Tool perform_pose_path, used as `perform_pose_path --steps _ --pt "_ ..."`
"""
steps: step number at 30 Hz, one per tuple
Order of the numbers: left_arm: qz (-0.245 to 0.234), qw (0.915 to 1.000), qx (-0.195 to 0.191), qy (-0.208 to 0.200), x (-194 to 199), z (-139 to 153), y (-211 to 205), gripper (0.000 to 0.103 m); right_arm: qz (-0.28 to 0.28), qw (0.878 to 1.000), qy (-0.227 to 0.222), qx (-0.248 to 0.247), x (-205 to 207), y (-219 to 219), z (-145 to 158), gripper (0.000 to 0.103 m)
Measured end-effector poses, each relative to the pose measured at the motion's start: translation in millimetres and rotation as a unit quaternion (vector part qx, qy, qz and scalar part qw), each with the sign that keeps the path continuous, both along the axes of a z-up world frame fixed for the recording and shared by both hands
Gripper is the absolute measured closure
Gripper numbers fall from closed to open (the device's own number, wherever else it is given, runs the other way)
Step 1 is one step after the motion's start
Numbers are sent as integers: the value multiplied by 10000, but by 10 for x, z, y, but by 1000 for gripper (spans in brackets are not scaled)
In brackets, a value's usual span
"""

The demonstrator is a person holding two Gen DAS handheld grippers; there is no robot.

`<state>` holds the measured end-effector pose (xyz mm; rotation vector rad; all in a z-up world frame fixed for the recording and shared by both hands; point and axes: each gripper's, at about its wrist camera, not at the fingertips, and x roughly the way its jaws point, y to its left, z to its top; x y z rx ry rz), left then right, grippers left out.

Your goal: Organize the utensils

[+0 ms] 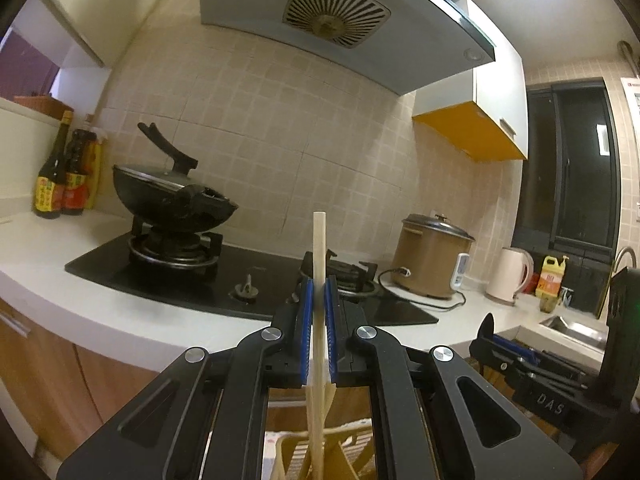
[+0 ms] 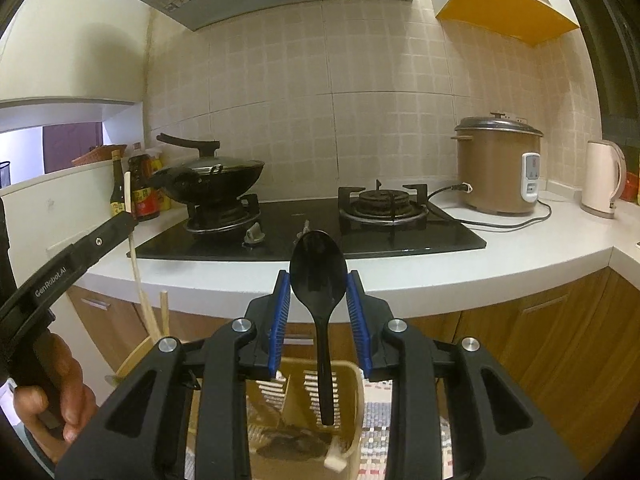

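the left hand-held gripper (image 1: 319,300) is clenched on a pale wooden chopstick (image 1: 319,248) that stands upright between its blue pads, its lower end reaching down toward a cream utensil basket (image 1: 286,452) below the desk (image 1: 48,256) edge. a wok (image 1: 172,200) sits on the left burner of the stove (image 1: 256,284). the right hand-held gripper (image 2: 319,300) grasps a black spoon (image 2: 319,268) by the edges of its bowl, bowl up, its handle hanging over that basket (image 2: 356,392). a rice cooker (image 2: 498,168) and kettle (image 2: 602,178) stand to the right.
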<state>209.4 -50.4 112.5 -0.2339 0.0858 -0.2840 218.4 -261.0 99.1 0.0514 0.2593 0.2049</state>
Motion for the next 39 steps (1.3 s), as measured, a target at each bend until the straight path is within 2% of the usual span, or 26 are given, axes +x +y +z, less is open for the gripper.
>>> perform_pose_path --steps 3,5,6,9,12,15,19,22,24,26,28,31,34,35,39 --pt "-111 9999 -32 82 -93 5 74 81 73 9999 92 49 -101 -17 5 75" --pt "-137 9999 -30 95 -205 24 136 70 97 9998 147 134 -181 -51 12 53" --pt "-159 9998 -19 101 -259 33 163 66 73 9997 143 178 -253 -73 19 52" --pt "-250 9996 73 114 -468 71 241 64 42 9995 196 249 -423 -112 29 52" --pt "-315 9992 200 116 -697 87 311 58 7 9990 269 367 -622 -155 9 52" --pt "-217 9994 241 149 -870 70 406 55 -4 9989 294 372 -848 -151 -21 52" --pt "-201 9989 -18 415 -1019 20 577 55 36 9986 372 362 -1084 -106 -64 46" --pt "-182 9984 -156 504 -1197 -29 639 55 64 9992 258 282 -1310 -29 -105 46" --pt "-162 9982 -82 571 -1312 -79 598 54 66 9996 161 240 -1461 24 -147 38" --pt "-94 9980 121 610 -1467 -184 484 47 16 9997 59 238 -1598 67 -203 29" --pt "9 9977 290 619 -1578 -287 373 35 -28 9998 36 219 -1716 111 -299 29" --pt "322 9964 596 501 -1761 -472 166 33 -199 9997 29 129 -1815 172 -479 29" --pt "423 9945 848 437 -1857 -608 3 22 -395 9992 10 -52 -1842 226 -631 29" --pt "482 9937 926 410 -1876 -645 -35 21 -500 9987 -22 -108 -1854 242 -686 29" --pt "964 9883 1129 343 -1897 -841 -121 11 -712 9973 -43 -142 -1835 220 -797 26"
